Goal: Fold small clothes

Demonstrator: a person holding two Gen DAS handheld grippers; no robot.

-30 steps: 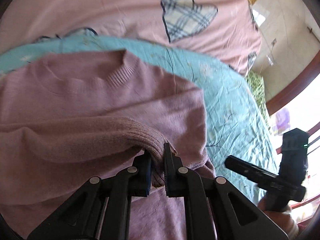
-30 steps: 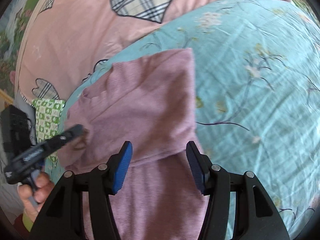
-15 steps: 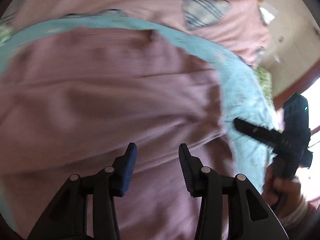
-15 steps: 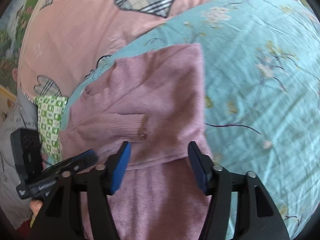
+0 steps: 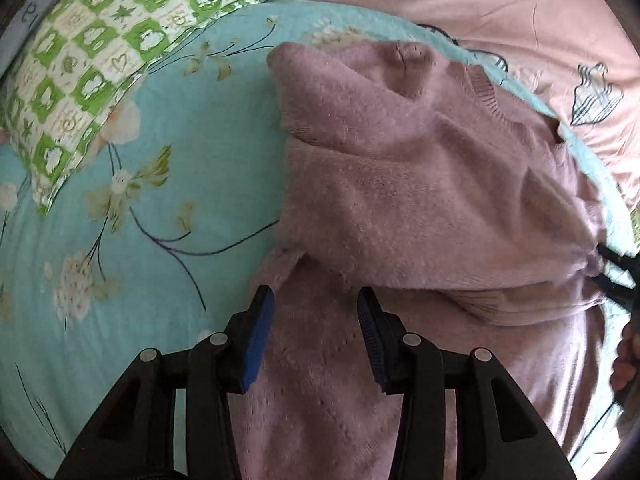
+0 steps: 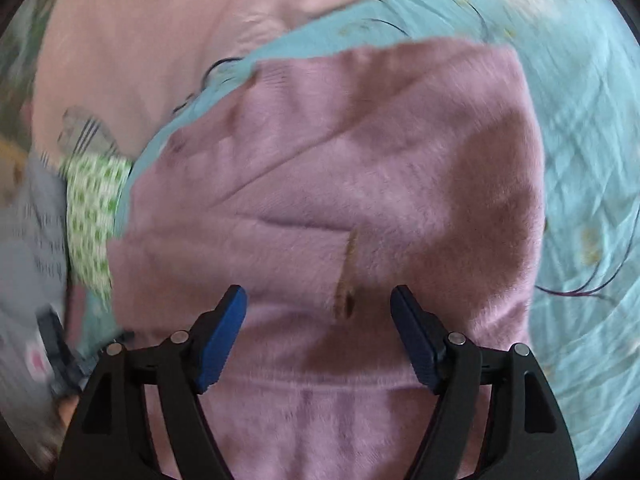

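Note:
A small mauve knit sweater (image 5: 420, 184) lies on a turquoise floral sheet (image 5: 132, 240), with both sleeves folded across its body. My left gripper (image 5: 314, 308) is open and empty, just above the sweater's left side edge. My right gripper (image 6: 319, 304) is open and empty, low over the middle of the sweater (image 6: 360, 168), above the folded sleeve's cuff (image 6: 346, 276). The right gripper's fingers (image 5: 614, 268) show at the right edge of the left wrist view. The right wrist view is blurred.
A green-and-white checked pillow (image 5: 100, 56) lies at the back left of the sheet. A pink blanket with plaid hearts (image 5: 520, 12) lies beyond the sweater. Bare sheet (image 6: 592, 160) lies to the right of the sweater.
My left gripper let go of the sleeve cuff, opened and swung to the sweater's left side. My right gripper moved forward and lower over the sweater, staying open.

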